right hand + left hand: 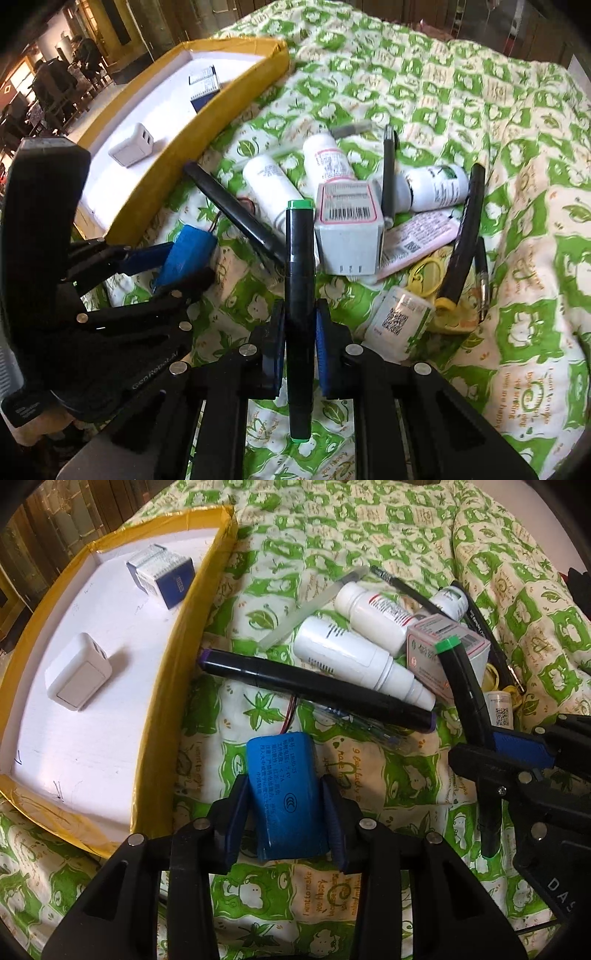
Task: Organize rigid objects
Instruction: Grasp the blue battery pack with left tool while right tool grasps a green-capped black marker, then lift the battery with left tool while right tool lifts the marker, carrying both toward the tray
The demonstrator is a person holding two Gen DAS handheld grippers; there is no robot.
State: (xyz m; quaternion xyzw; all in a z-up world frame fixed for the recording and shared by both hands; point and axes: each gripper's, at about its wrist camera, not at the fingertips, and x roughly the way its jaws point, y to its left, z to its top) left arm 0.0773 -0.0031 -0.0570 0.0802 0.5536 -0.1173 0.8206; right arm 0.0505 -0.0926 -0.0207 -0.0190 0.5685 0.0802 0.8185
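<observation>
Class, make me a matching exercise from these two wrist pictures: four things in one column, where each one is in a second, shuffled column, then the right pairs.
Things
1. blue battery pack
2. green-capped black marker
3. white charger
4. purple-capped black marker

Places
A. on the white floor of the yellow-edged box
B. clamped in the right tool
C. lying on the green-patterned cloth beside the box, under a white bottle
D. clamped in the left tool

Pairs: 1-D, 2-B, 3-A, 4-C
</observation>
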